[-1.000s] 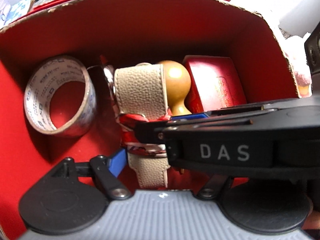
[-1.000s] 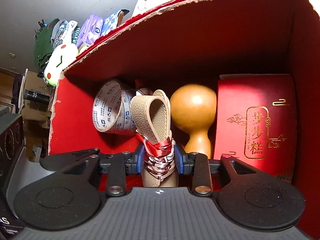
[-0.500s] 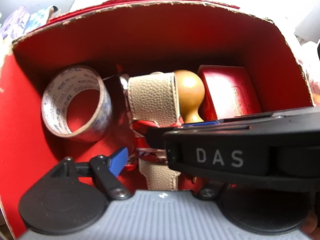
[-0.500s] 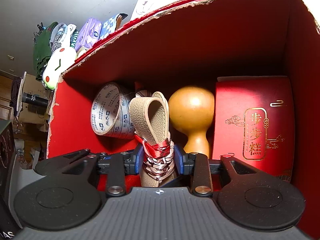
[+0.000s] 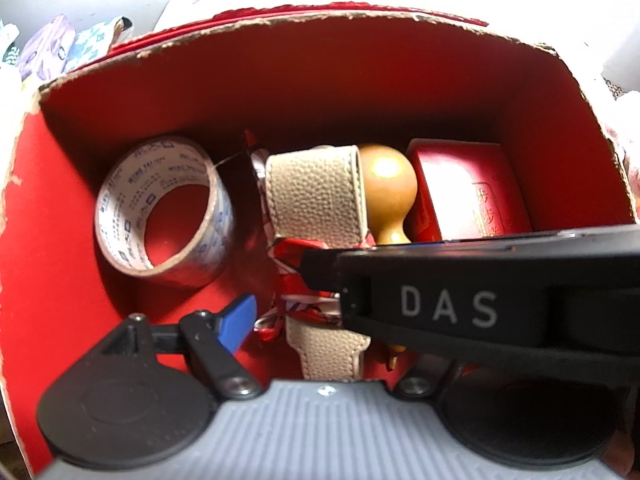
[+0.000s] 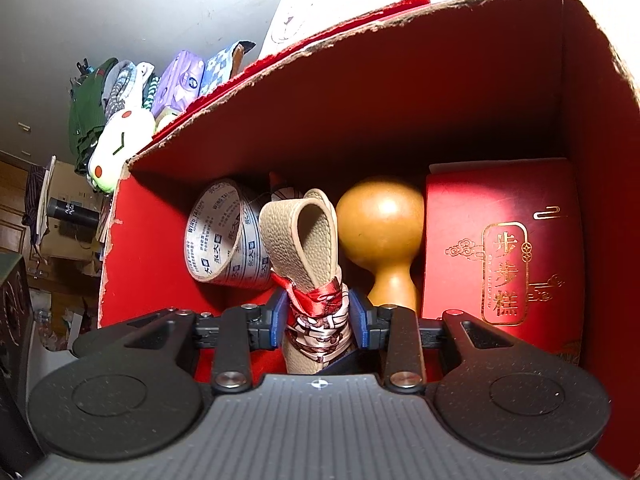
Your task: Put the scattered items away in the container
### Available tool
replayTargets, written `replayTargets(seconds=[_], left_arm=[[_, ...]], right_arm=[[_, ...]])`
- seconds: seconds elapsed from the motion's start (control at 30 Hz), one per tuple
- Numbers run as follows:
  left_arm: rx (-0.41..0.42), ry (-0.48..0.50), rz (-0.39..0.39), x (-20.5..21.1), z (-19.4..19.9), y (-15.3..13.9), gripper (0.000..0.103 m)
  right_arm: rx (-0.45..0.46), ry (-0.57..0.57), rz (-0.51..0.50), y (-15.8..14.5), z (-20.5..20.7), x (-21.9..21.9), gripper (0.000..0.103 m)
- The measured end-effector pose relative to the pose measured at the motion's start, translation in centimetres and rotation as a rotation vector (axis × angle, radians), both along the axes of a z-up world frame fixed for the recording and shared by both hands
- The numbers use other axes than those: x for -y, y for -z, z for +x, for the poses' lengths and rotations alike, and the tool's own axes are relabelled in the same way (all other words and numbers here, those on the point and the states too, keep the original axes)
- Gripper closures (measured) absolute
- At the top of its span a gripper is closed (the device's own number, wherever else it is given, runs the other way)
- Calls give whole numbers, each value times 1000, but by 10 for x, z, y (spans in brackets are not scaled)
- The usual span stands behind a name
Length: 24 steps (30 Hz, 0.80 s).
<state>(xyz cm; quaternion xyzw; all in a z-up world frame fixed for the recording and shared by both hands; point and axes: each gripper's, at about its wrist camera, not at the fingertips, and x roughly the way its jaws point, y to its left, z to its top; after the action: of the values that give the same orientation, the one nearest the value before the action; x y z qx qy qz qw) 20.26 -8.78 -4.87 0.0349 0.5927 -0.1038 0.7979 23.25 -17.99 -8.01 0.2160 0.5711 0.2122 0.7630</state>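
Red cardboard box (image 6: 420, 92) holds tape roll (image 6: 226, 236), wooden gourd (image 6: 382, 228) and gift box (image 6: 504, 248); right tool (image 6: 318, 316) clamps a beige strap (image 6: 304, 236), left tool (image 5: 320, 320) stands apart.

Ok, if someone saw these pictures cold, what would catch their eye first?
Probably the red cardboard box filling both views. Then the beige leather strap wrapped in a red patterned scarf, clamped by the right gripper inside the box, with the tape roll on its left and the wooden gourd on its right.
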Motion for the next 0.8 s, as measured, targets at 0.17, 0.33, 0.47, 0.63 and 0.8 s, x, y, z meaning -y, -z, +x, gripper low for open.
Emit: replayTargets(seconds=[0.17, 0.33, 0.47, 0.63, 0.8], left_arm=[[6, 7, 1, -4, 0, -4, 25], [12, 1, -4, -4, -6, -12, 24], [16, -5, -12, -5, -8, -13, 23], [17, -4, -13, -5, -9, -12, 23], [9, 4, -12, -5, -10, -13, 23]], right_arm=[[23, 4, -1, -2, -1, 0, 65], [58, 5, -1, -4, -3, 0, 64], [89, 7, -1, -7, -4, 0, 65], [87, 5, -20, -7, -3, -2, 69], [80, 13, -22, -6, -3, -2, 70]])
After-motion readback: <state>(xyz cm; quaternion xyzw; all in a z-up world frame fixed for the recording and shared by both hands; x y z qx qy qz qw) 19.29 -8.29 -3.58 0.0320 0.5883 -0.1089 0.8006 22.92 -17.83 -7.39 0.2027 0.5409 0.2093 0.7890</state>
